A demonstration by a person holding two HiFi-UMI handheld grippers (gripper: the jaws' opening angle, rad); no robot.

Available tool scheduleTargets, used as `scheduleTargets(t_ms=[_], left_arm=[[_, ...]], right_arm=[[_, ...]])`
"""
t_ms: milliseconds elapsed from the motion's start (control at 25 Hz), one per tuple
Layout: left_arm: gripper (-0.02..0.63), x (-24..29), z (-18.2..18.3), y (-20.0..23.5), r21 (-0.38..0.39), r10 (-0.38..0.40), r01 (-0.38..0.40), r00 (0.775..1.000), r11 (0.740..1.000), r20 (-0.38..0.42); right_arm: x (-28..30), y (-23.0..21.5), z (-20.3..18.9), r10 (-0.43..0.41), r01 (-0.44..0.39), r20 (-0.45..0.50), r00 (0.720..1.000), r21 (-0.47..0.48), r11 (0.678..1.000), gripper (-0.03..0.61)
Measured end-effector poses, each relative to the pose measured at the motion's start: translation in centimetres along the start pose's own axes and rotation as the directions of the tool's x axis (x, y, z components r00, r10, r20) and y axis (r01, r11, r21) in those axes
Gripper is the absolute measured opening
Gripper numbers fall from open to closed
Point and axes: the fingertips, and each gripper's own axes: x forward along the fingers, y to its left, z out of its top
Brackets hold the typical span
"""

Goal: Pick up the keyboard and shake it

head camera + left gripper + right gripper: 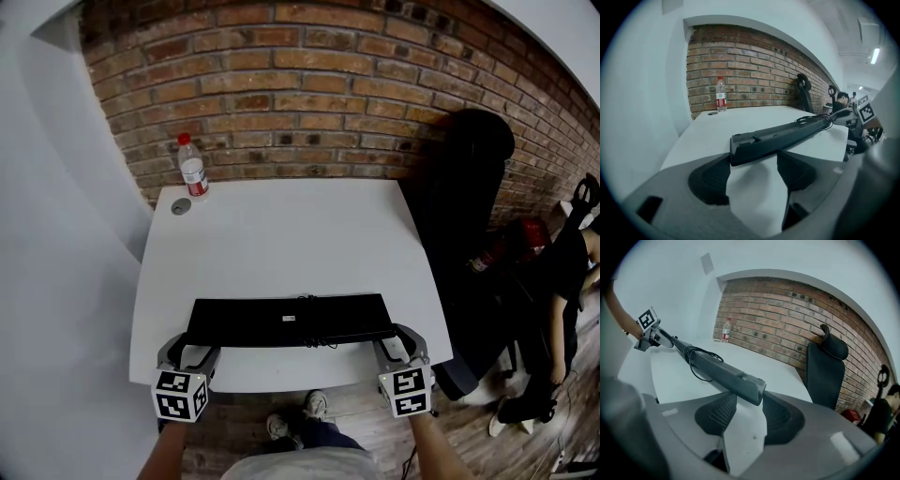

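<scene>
A long black keyboard [291, 321] hangs level just above the near part of the white table [281, 234], underside up, with a small label in its middle. A coiled black cable [696, 364] lies along it. My left gripper [192, 354] is shut on its left end, and my right gripper [398, 345] is shut on its right end. In the left gripper view the keyboard [787, 133] runs away to the right from between the jaws of the left gripper [753, 159]. In the right gripper view the keyboard [717, 369] runs off to the left from the right gripper [750, 399].
A water bottle [193, 167] with a red label and a small round grey thing [181, 206] stand at the table's far left corner, by the brick wall [309, 84]. A black chair [469, 187] is to the right of the table. A person [562, 281] sits further right.
</scene>
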Motion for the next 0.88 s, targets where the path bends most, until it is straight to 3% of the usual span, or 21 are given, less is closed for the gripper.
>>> scheduleTargets(t_ms=[560, 880], left_arm=[[0.313, 0.6, -2.5, -0.5, 0.062, 0.028, -0.021, 0.993, 0.998, -0.118], [0.314, 0.4, -3.0, -0.7, 0.077, 0.002, 0.011, 0.986, 0.997, -0.164]], right_arm=[[0.8, 0.5, -2.7, 0.013, -0.026, -0.135, 0.991, -0.094, 0.995, 0.190], [0.2, 1.2, -4.0, 0.073, -0.103, -0.229, 0.971, -0.125, 0.987, 0.192]])
